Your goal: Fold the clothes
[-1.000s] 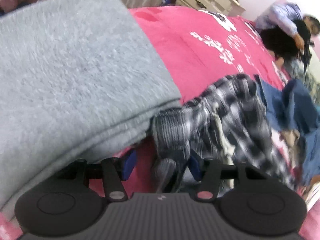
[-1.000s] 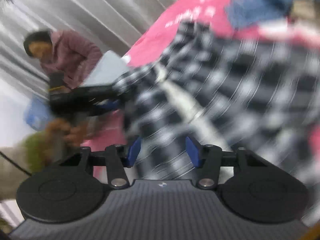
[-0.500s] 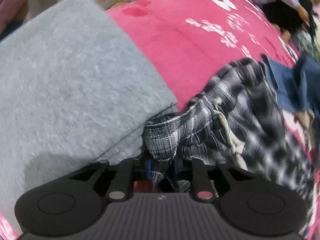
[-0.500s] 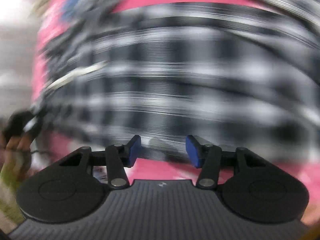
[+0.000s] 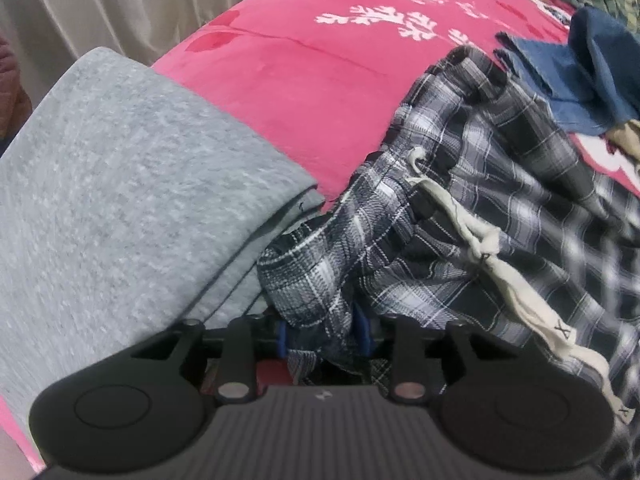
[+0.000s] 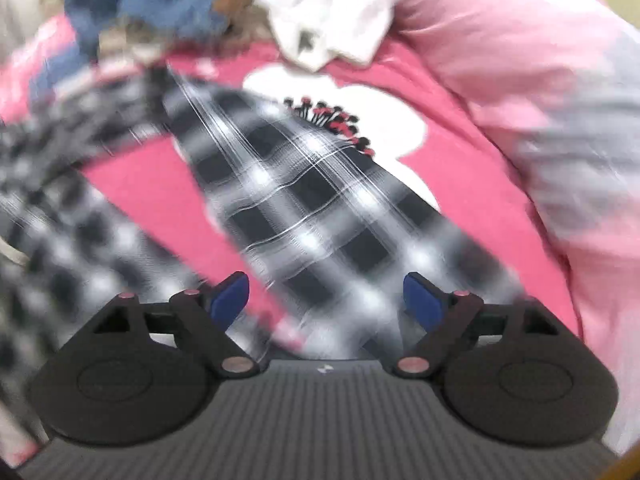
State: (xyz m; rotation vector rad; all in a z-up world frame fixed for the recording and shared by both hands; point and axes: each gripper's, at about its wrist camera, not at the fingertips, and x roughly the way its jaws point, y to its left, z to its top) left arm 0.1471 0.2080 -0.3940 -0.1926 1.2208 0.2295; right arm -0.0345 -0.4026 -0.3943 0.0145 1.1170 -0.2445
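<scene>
Black-and-white plaid pants (image 5: 472, 216) with a cream drawstring (image 5: 492, 256) lie crumpled on the pink bedspread (image 5: 320, 60). My left gripper (image 5: 322, 334) is shut on a corner of their waistband, low in the left wrist view. In the right wrist view, which is blurred, one plaid pant leg (image 6: 304, 208) runs diagonally across the bed. My right gripper (image 6: 326, 300) is open and empty just above that leg's near end.
A folded grey garment (image 5: 112, 208) lies left of the left gripper, touching the plaid pants. Blue denim clothes (image 5: 580, 80) lie beyond the pants. A white garment (image 6: 332, 28) and a pale pink quilt (image 6: 520, 92) lie at the far side. Curtains (image 5: 100, 4) hang behind.
My left gripper closed on the plaid waistband. My right gripper swept across the pants to the leg end and its jaws opened wider.
</scene>
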